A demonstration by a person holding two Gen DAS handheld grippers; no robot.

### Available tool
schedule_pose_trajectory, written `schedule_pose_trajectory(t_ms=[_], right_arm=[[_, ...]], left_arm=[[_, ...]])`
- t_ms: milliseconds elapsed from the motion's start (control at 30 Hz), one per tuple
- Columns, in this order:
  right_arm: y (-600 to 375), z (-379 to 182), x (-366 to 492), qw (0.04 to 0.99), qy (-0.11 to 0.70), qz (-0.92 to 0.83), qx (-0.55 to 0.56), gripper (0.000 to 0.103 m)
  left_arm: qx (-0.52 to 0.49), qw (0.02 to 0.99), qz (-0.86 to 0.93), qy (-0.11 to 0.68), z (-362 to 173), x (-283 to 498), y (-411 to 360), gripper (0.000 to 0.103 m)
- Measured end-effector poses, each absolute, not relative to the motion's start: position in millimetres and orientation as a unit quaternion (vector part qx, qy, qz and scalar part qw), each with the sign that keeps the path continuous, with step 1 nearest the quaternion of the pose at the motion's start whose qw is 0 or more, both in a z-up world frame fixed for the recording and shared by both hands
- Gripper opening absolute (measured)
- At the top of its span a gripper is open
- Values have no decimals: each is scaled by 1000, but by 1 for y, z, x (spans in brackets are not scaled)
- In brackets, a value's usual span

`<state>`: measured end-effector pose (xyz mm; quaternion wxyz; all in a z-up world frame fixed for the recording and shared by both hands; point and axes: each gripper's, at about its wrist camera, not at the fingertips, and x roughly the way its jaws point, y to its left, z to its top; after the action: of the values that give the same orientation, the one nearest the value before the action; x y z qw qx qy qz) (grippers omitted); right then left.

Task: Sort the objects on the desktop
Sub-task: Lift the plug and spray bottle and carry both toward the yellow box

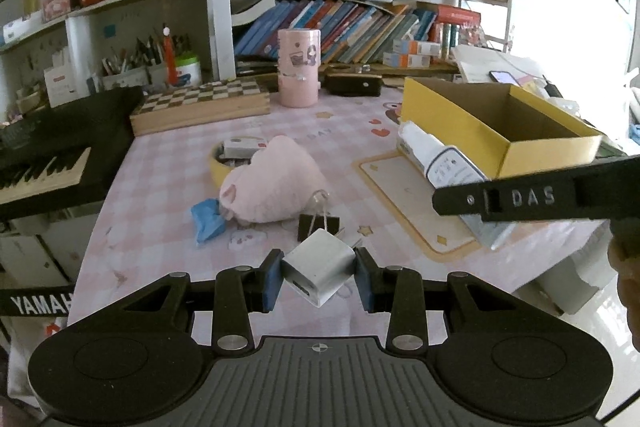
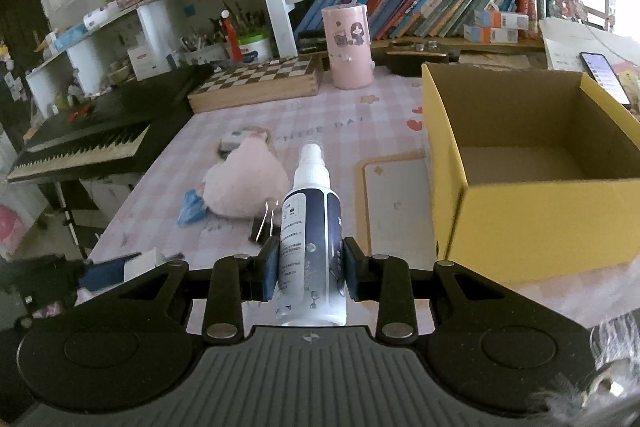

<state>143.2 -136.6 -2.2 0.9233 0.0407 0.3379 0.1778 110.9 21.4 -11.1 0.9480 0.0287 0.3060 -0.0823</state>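
My left gripper (image 1: 318,275) is shut on a white plug adapter (image 1: 318,269), held tilted above the pink checked tablecloth (image 1: 168,163). My right gripper (image 2: 310,271) is shut on a white spray bottle (image 2: 310,223), nozzle pointing away. In the left wrist view that bottle (image 1: 444,159) and one black finger (image 1: 540,197) of the right gripper show at the right, in front of the open yellow cardboard box (image 1: 496,123). The same box (image 2: 532,179) stands empty just right of the bottle. On the cloth lie a pink plush toy (image 1: 272,183), a black binder clip (image 1: 318,225) and a blue wrapper (image 1: 206,219).
A yellow tape roll (image 1: 224,159) sits behind the plush. At the back stand a pink cylinder cup (image 1: 298,73), a wooden chessboard box (image 1: 200,103) and a shelf of books (image 1: 360,27). A black keyboard (image 1: 52,155) lies to the left. A phone (image 2: 604,75) rests beyond the box.
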Motion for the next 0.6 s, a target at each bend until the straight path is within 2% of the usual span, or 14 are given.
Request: schedule_pose_trajectory(t_ms=[600], right_arm=[[-155,-7,54,921,358,142,52,30]], left_arm=[[48,939,-142,311,-11,43,4,36]])
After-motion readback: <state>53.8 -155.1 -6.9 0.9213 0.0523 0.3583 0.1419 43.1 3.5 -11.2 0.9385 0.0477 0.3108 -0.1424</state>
